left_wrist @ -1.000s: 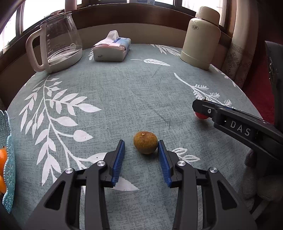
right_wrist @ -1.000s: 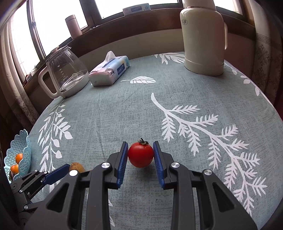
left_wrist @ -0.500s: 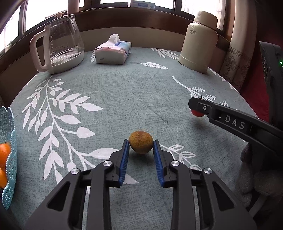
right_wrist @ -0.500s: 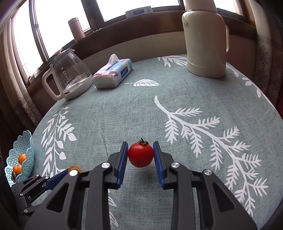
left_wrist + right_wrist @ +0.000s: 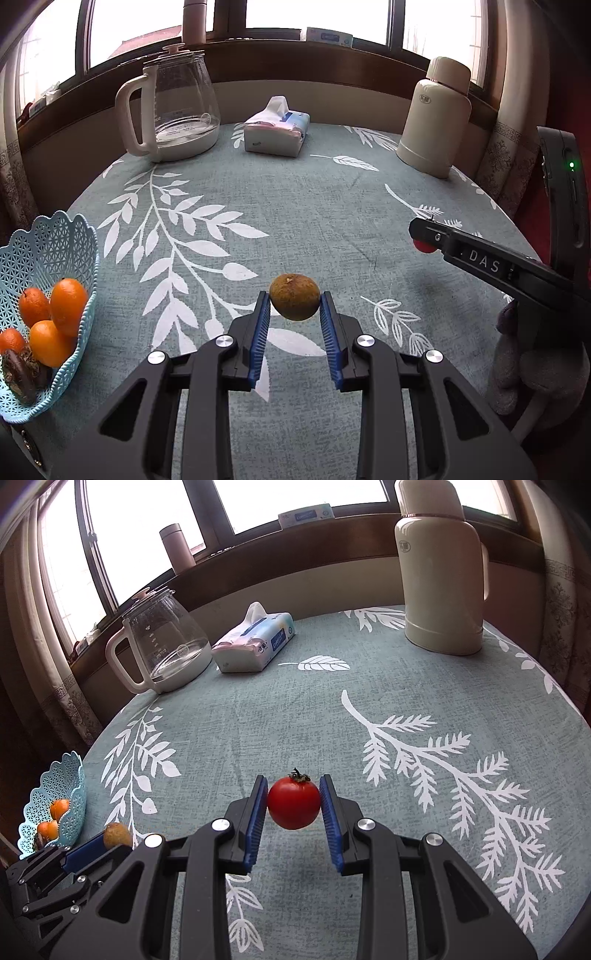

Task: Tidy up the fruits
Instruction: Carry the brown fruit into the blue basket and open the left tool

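My left gripper is shut on a small brown fruit and holds it above the leaf-patterned tablecloth. My right gripper is shut on a red tomato with a dark stem, also lifted off the cloth. A light blue lattice basket stands at the left table edge with several oranges and a dark fruit inside. In the right wrist view the same basket shows at far left, with the left gripper and its brown fruit beside it. The right gripper's tip with the tomato shows at right in the left wrist view.
At the back of the round table stand a glass kettle with a white handle, a tissue pack and a cream thermos. A wooden window ledge runs behind them. The table edge curves down on the right near a curtain.
The left gripper closed on the brown fruit and lifted it. The right gripper rose with the tomato held. Both views now show more of the basket and the window.
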The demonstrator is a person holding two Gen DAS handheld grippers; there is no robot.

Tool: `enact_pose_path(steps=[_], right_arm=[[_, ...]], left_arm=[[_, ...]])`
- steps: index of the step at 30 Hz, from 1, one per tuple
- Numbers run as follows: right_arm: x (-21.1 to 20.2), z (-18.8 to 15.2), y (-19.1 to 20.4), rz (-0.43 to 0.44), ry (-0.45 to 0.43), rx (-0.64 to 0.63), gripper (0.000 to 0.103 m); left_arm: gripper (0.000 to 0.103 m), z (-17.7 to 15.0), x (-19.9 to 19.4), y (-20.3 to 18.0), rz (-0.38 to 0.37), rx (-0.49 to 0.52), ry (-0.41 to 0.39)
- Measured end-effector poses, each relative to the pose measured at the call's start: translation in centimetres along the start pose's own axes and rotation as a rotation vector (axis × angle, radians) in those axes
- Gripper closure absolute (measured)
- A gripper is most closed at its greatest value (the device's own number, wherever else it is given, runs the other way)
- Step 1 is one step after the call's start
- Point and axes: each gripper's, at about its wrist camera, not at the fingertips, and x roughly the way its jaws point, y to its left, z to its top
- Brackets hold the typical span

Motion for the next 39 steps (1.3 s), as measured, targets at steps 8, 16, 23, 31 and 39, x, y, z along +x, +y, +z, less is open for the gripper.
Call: enact_pose_path(steps=[8,16,23,31,39], right_arm=[[-0.1,-0.2,0.3,-0.001,-0.006,-0.011,0.074],[-0.2,-0.2,0.3,0.002,-0.009,-0.013,0.074],[-0.3,-0.3,0.6,0.007,-0.009,-0.024,0.074],[-0.4,-0.4,0.8,0.01,-0.012,-0.031,0.074],[-0.4,-0.5,0.9,0.012,-0.014,-0.038,0.074]], left_arm=[[0.075,-0.3,-2.0,1.4,0.039,-0.03,-0.028],[0.075,-0.7,-3.3,2.7,0.074,-0.063,-0.046],[0.075,-1.0,-4.6,3.8,0.1,-0.091,-0.063],[0.075,-1.3,-6.0,5.2,0.138,-0.113,-0.083],[0.075,-1.6,-7.2,7.0,0.183,-0.146,-0.096]])
